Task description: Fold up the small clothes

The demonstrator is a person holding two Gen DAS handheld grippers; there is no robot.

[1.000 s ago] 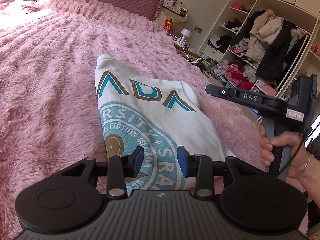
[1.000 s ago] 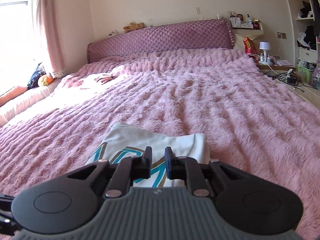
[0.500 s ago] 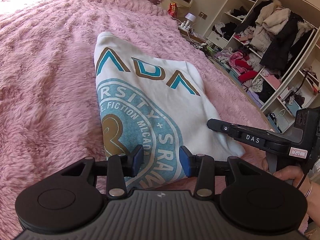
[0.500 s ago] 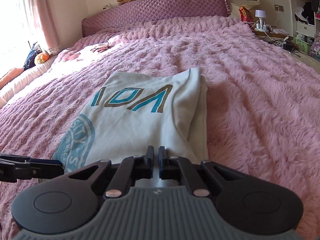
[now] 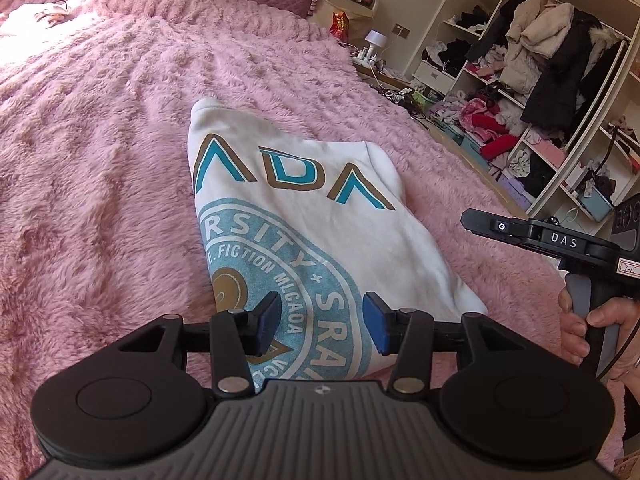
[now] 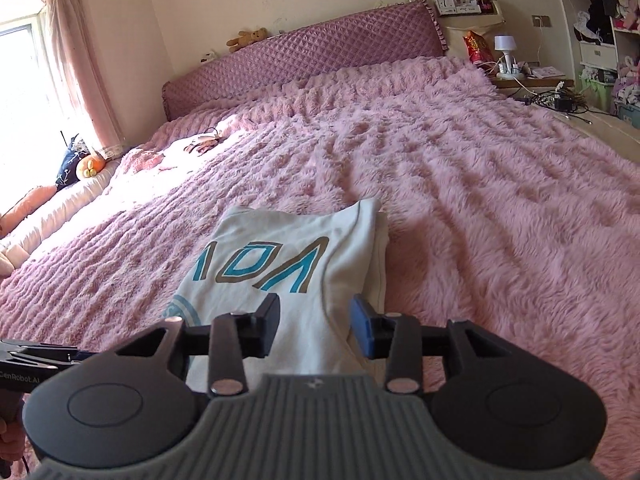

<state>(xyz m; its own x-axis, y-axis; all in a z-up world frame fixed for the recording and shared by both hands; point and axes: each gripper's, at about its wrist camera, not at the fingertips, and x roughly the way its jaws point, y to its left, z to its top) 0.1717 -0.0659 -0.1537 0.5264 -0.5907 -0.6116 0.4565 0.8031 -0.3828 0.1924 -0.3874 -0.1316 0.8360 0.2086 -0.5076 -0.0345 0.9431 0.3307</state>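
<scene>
A white shirt (image 5: pixel 320 216) with a blue round print and teal-and-brown letters lies folded into a narrow rectangle on the pink fluffy bed cover (image 5: pixel 100 168). It also shows in the right wrist view (image 6: pixel 288 264). My left gripper (image 5: pixel 320 322) is open and empty, hovering over the shirt's near end. My right gripper (image 6: pixel 316 326) is open and empty above the shirt's near right edge. The right gripper also shows from the side in the left wrist view (image 5: pixel 520 232), off the shirt's right edge.
The bed's right edge (image 5: pixel 460 160) drops to a floor with cables and clothes. Open shelves with hanging coats (image 5: pixel 552 48) stand at right. A purple quilted headboard (image 6: pixel 304 60) is at the far end. A bedside table with a lamp (image 6: pixel 506 54) stands by the bed.
My right gripper has opened and lifted back from the shirt's edge it was shut over. My left gripper has stayed open and risen slightly. The shirt lies still.
</scene>
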